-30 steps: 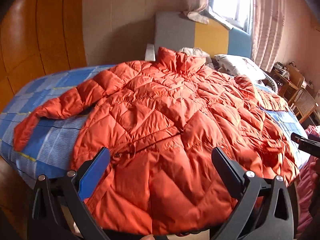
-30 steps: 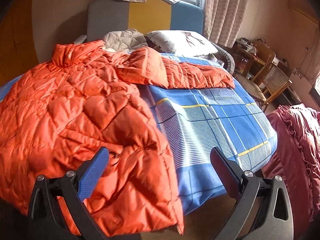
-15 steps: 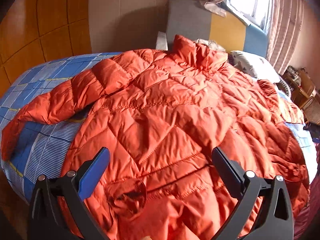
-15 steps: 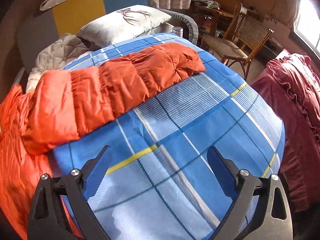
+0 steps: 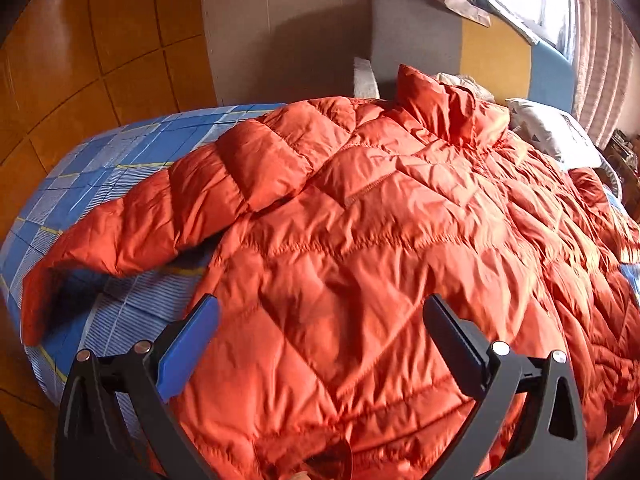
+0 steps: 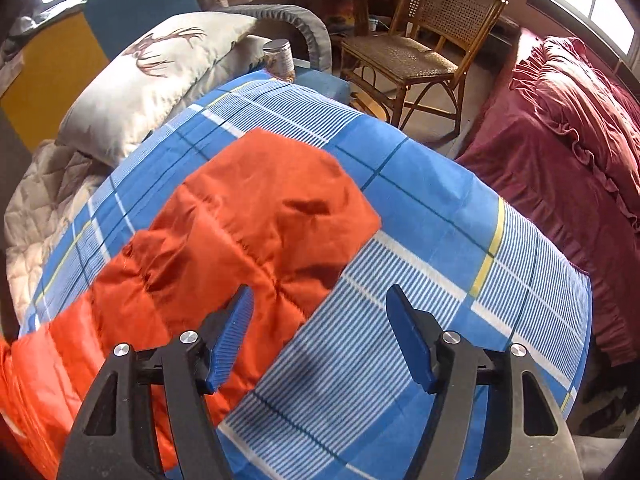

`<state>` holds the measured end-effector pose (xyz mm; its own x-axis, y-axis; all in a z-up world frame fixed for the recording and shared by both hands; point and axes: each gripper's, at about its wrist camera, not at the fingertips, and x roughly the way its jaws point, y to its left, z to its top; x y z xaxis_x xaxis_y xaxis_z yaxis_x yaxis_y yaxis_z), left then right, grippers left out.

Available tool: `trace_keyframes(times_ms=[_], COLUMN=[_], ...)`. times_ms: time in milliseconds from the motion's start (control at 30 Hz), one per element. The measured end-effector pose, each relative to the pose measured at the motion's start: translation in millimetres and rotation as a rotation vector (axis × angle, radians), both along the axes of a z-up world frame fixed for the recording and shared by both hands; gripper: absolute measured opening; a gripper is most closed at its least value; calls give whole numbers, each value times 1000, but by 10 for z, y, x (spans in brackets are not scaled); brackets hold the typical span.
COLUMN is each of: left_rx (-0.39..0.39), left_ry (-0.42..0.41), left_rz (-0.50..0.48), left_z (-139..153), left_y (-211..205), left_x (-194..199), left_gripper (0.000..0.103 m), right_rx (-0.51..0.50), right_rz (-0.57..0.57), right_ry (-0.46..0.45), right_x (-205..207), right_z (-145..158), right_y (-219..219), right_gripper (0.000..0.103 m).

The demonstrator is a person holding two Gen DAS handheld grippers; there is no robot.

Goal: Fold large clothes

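Observation:
An orange quilted puffer jacket point(image 5: 380, 248) lies spread flat on the blue checked bed sheet point(image 5: 132, 148), collar toward the headboard. One sleeve point(image 5: 168, 216) stretches left across the sheet. My left gripper point(image 5: 320, 316) hovers open over the jacket's lower body, nothing between its blue pads. In the right wrist view the other sleeve point(image 6: 248, 232) lies across the sheet point(image 6: 420, 264), its cuff pointing toward the far corner. My right gripper point(image 6: 320, 312) is above the sleeve's near edge; its jaws are closing, with only the sleeve's edge and bare sheet below the gap, and the pads press on nothing.
A grey pillow point(image 6: 160, 76) and a quilted blanket point(image 6: 44, 188) lie at the head of the bed. A glass jar point(image 6: 280, 58) stands by the bed's far corner, a cane chair point(image 6: 424, 52) beyond it. Dark red bedding point(image 6: 560, 144) is heaped at the right. Orange floor tiles point(image 5: 80, 60) lie left of the bed.
My right gripper swung from the jacket's hem across the sheet to the far sleeve, rolling as it went, and its jaws narrowed. My left gripper moved forward and lower over the jacket body.

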<state>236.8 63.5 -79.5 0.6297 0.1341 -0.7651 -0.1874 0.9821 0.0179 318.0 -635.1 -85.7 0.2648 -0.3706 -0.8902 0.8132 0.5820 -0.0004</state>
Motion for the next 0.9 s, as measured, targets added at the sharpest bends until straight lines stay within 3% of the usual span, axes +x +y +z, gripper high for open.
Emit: trace_keyframes(times_ms=[200,300,400,433,500,733,900], left_rx=[-1,4,8,9,14,18,6], left_ry=[12,15,18,20,26,17,5], left_rz=[27,37,39,37,36,22,6], left_z=[-48,-69,-91,-97,-108,-108,-85], left_y=[41,53,52,53,55,61,110], left_x=[153,210,232,235,248,214,128], left_gripper=[101,101,101,101,101,101,101], right_rx=[16,79,143,127,120,-62,-167], right_rz=[-29,-40,-24,-11,28,76,103], right_ry=[20,22,-4,-8,-18,31,15], right_x=[143,175,181,189,221,208,160], right_z=[-6,-115,-233,-233,-203,261,699], right_y=[-332,-483,-535,-515,-481,-359,-203], right_gripper=[69,69,52,45,15,10,10])
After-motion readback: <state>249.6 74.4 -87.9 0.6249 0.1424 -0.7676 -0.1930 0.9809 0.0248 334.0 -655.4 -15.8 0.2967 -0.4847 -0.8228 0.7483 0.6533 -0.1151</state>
